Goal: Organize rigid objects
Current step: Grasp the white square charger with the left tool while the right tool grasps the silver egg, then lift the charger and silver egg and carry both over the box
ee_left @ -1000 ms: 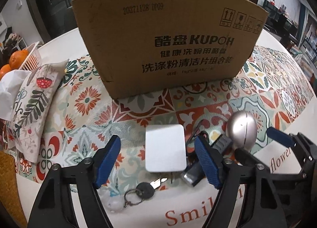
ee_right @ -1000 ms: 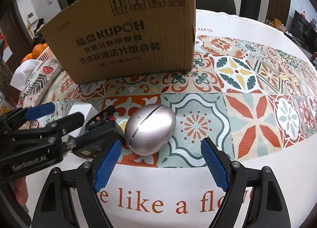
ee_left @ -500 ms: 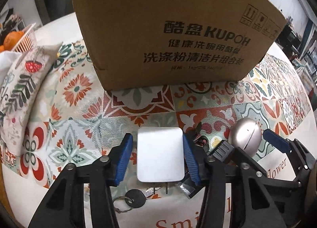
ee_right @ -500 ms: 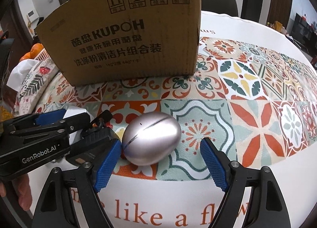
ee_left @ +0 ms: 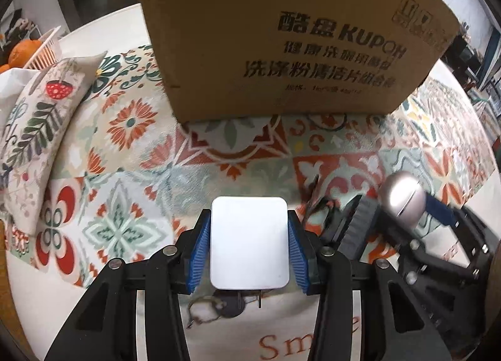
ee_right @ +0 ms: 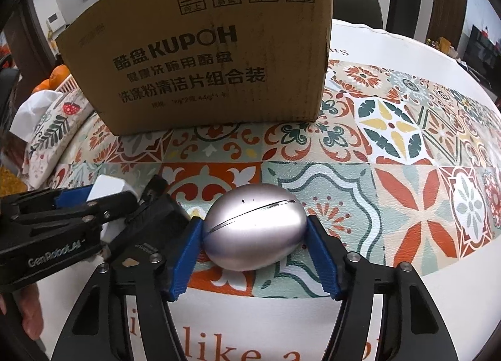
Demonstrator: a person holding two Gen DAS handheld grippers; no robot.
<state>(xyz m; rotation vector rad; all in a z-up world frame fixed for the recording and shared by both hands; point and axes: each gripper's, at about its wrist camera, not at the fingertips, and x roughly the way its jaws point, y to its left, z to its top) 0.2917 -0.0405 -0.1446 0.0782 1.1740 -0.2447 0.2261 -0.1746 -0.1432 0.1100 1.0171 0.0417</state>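
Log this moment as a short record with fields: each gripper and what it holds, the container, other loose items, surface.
left gripper: jaws have just closed, pads pressing both sides of the white charger block
right gripper: jaws have just closed, pads against both ends of the silver egg-shaped case
container: cardboard box standing behind both items, printed side facing the cameras
other loose items: key on a ring under the left gripper; black clip between the grippers
surface: patterned tablecloth
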